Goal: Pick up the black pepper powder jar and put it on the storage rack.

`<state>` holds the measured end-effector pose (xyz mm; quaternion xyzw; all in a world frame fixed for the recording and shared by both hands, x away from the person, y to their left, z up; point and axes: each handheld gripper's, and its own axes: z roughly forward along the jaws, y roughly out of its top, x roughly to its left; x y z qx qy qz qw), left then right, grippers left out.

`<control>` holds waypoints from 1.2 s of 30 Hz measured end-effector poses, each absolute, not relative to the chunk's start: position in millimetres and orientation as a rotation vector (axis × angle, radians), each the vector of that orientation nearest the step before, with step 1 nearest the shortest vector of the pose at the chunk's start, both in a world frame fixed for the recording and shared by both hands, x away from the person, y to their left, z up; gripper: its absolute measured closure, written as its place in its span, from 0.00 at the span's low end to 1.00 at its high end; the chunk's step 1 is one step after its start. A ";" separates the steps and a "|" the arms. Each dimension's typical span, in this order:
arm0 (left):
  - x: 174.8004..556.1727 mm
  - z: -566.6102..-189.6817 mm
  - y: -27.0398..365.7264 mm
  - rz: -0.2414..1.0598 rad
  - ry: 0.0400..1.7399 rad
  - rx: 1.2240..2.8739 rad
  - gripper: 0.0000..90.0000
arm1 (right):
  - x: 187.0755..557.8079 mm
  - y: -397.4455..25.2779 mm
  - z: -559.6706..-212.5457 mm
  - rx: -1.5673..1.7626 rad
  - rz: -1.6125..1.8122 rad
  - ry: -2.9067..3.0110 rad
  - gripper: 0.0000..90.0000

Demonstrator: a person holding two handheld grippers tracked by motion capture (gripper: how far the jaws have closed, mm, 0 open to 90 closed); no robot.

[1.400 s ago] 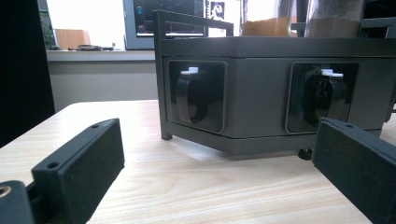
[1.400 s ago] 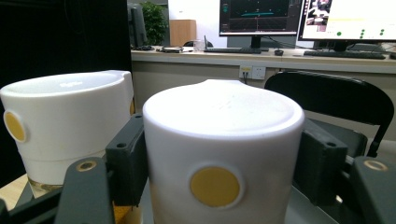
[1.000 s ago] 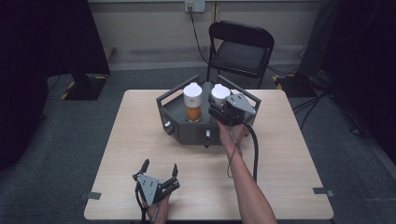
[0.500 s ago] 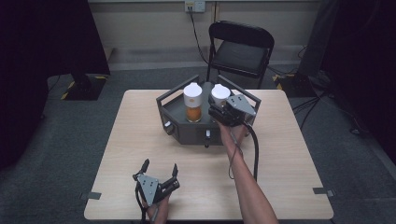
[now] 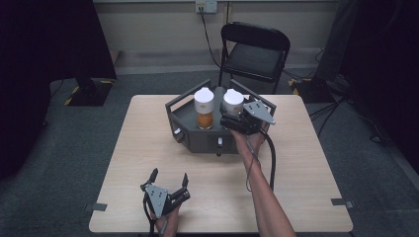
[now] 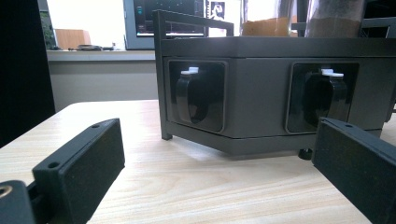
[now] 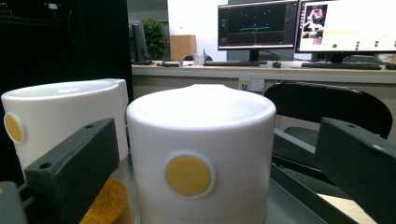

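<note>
A dark grey six-sided box point(image 5: 190, 136) stands at the table's middle, carrying two jars with white lids. The left jar point(image 5: 204, 108) holds orange powder; the right jar point(image 5: 232, 101) stands beside it. My right gripper point(image 5: 230, 118) is at the right jar, open. In the right gripper view its jaws flank that jar's white lid point(image 7: 201, 140), which bears a yellow dot, with gaps on both sides point(image 7: 217, 135). My left gripper point(image 5: 170, 174) rests open near the table's front edge and holds nothing. It faces the box front point(image 6: 261, 98), where two black knobs sit in recesses.
A black folding chair point(image 5: 254, 52) stands behind the table. The wooden tabletop point(image 5: 306, 163) extends bare to the left, right and front of the box. A cable trails from the right gripper over the table. Monitors sit on a desk point(image 7: 299, 70) farther off.
</note>
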<state>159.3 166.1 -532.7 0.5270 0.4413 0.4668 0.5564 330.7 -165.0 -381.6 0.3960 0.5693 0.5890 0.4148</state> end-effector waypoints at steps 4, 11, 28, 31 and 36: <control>159.3 -532.9 166.1 1.102 1.041 1.243 0.02 | 330.5 -164.1 -382.3 0.996 1.486 1.420 0.00; 159.3 -532.9 166.0 1.102 1.042 1.243 0.02 | 323.4 -165.6 -385.7 0.974 1.495 1.395 0.00; 159.1 -532.8 165.5 1.105 1.044 1.242 0.02 | 295.2 -177.1 -392.8 0.929 1.536 1.378 0.00; 159.2 -532.8 165.9 1.104 1.042 1.243 0.02 | 290.1 -178.1 -393.7 0.921 1.536 1.379 0.00; 159.3 -532.9 166.0 1.104 1.042 1.243 0.02 | 281.2 -181.3 -395.0 0.915 1.554 1.361 0.00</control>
